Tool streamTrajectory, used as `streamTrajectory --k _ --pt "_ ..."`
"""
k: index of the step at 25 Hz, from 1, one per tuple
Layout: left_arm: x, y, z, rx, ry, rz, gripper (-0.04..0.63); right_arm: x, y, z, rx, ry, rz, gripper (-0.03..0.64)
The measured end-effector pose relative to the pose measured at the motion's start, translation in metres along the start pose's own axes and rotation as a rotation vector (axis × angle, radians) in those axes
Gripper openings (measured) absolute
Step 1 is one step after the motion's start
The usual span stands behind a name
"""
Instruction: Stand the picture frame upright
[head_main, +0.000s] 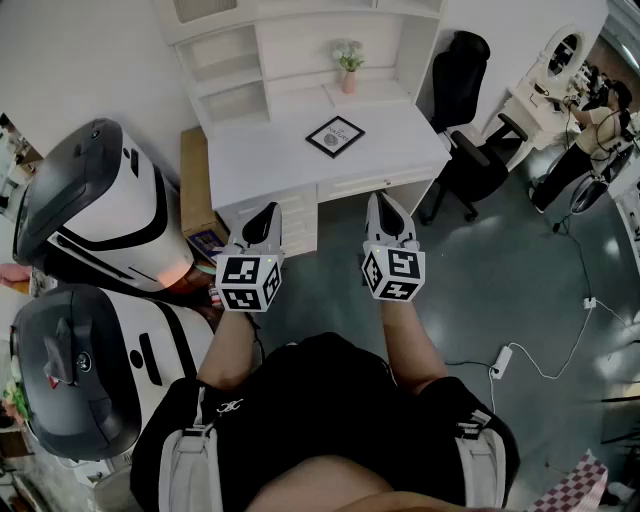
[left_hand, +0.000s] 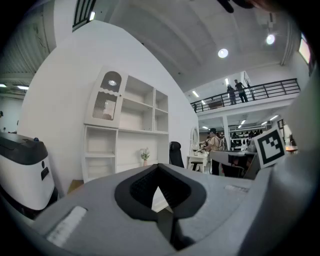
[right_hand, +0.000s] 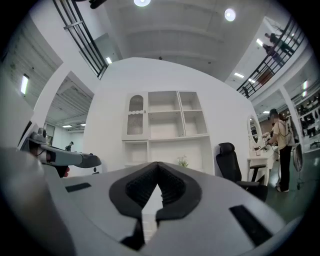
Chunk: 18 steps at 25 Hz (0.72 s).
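Grey floor is spreading beneath a person in a black top, who is holding both tools out level in front of the body, short of a white counter. The left tool is keeping its jaws pressed together on nothing, and the right tool is likewise closed and empty, the two sitting side by side and apart. Two white and dark grey machines are standing at the person's left. Beyond the tools, the picture frame is lying flat, face up, on the counter, well apart from both tools. Farther back, a small vase of flowers is standing against the white shelf unit, and a black office chair is sitting at the counter's right end.
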<state>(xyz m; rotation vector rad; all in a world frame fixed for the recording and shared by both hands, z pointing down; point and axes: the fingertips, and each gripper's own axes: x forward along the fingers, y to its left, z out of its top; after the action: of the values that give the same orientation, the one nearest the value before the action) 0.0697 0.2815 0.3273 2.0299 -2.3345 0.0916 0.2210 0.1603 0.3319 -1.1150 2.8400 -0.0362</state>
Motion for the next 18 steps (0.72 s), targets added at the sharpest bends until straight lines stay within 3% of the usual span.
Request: streamTrajectory --k 18 --pt "-0.016 0.049 -0.011 -0.032 0.012 -0.01 0.015 0.019 0.051 -0.009 -0.004 0.025 0.0 0.002"
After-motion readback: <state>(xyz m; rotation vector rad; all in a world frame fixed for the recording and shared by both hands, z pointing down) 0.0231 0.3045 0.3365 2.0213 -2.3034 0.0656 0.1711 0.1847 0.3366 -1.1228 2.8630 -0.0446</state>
